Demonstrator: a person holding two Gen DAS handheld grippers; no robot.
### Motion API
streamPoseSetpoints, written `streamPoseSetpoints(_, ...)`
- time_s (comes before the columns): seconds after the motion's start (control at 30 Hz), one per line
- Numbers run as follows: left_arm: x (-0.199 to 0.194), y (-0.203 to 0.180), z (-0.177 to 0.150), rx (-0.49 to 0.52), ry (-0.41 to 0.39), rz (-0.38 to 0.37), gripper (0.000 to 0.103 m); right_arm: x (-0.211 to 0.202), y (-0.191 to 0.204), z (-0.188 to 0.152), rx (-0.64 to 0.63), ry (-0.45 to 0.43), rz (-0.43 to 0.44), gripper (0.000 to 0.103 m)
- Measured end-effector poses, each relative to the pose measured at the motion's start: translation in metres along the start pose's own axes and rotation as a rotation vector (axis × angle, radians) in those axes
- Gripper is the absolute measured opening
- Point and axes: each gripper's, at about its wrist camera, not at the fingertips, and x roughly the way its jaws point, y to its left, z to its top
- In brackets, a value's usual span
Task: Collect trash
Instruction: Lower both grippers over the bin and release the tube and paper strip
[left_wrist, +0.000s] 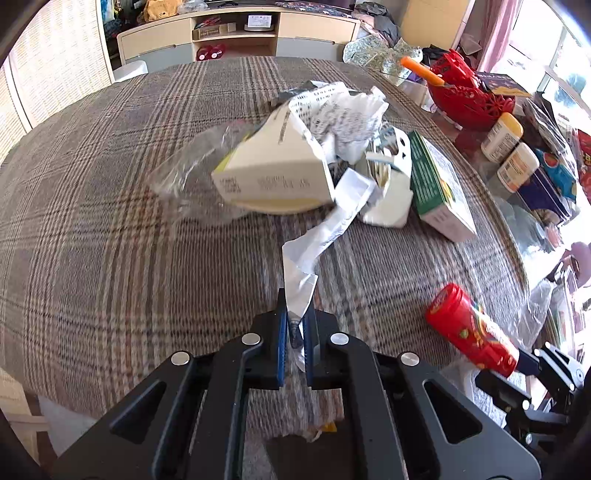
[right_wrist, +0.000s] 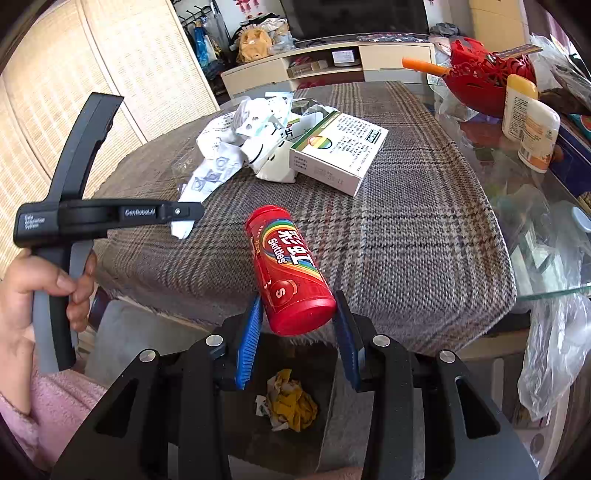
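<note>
My left gripper (left_wrist: 297, 328) is shut on the end of a long white paper strip (left_wrist: 317, 243) that trails back to a trash pile (left_wrist: 314, 147) of crumpled paper, a cream box and clear plastic on the plaid tablecloth. My right gripper (right_wrist: 297, 325) is shut on a red Skittles tube (right_wrist: 286, 269), held above a dark bin (right_wrist: 280, 406) with a crumpled yellow wrapper (right_wrist: 291, 404) inside. The tube also shows in the left wrist view (left_wrist: 471, 328). The left gripper shows in the right wrist view (right_wrist: 177, 212), at the table's near left edge.
A green-and-white box (right_wrist: 338, 151) lies beside the pile. A red basket (right_wrist: 487, 74), two white bottles (right_wrist: 532, 122) and other clutter stand on the glass table (right_wrist: 535, 206) at right. A clear plastic bag (right_wrist: 554, 354) hangs at the right edge.
</note>
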Motion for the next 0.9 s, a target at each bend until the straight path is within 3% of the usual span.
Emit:
streamPoseSetpoints(0.53, -0.069, 0.007, -0.104, -0.008, -0.022, -0.052, 0.005, -0.043, 0.037, -0.039, -0.002, -0.035, -0.041, 0.039)
streamPoseSetpoints(0.9, -0.043, 0.006, -0.160, 0.004, 0.067, -0.110, 0.005, -0.024, 0.051, -0.085, -0.014, 0.076, -0.100, 0.038)
